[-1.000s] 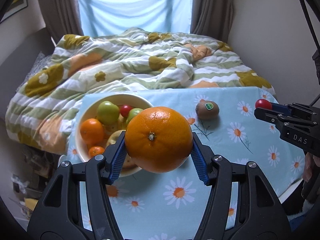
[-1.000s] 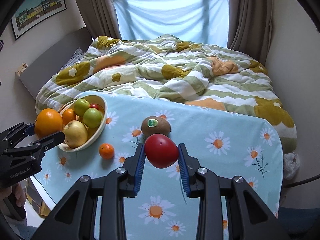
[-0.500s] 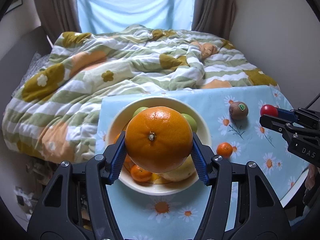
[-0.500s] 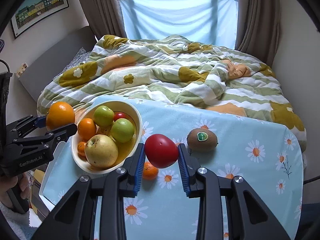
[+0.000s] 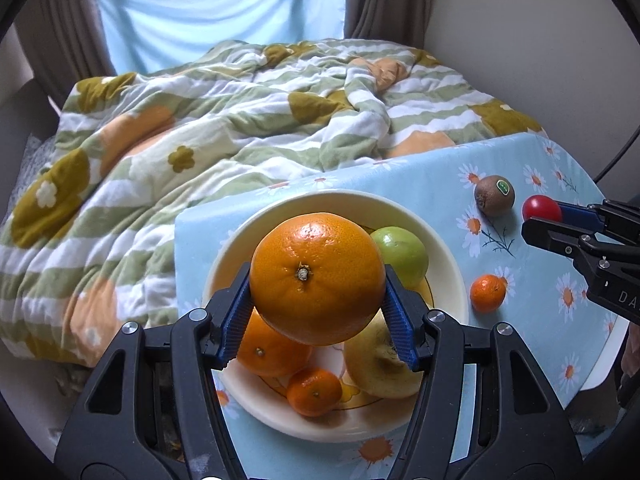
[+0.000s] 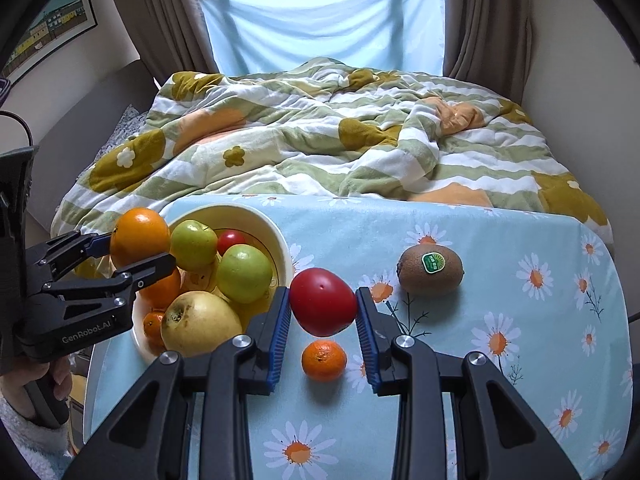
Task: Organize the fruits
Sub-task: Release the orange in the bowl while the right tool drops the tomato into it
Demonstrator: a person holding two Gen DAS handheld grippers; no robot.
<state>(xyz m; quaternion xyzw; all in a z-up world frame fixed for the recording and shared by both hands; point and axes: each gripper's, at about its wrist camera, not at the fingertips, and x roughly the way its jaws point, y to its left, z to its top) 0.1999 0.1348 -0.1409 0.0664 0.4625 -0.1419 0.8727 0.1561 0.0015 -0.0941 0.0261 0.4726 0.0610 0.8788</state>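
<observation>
Your left gripper [image 5: 318, 312] is clamped on the large orange [image 5: 317, 278], held above the cream bowl [image 5: 448, 256] at the table's [image 6: 500, 240] left edge; the bowl carries two green apples [image 6: 244, 274], a yellow apple [image 6: 200, 326], another orange [image 5: 270, 350], a mandarin [image 5: 314, 392] and a small red fruit [image 6: 231, 240]. Your right gripper [image 6: 323, 320] is clamped on the red tomato [image 6: 323, 307], above the cloth just right of the bowl; a loose mandarin [image 6: 324, 361] lies on the cloth directly under it; the kiwi [image 6: 430, 270] with a green sticker sits apart, nearer the table's far right.
</observation>
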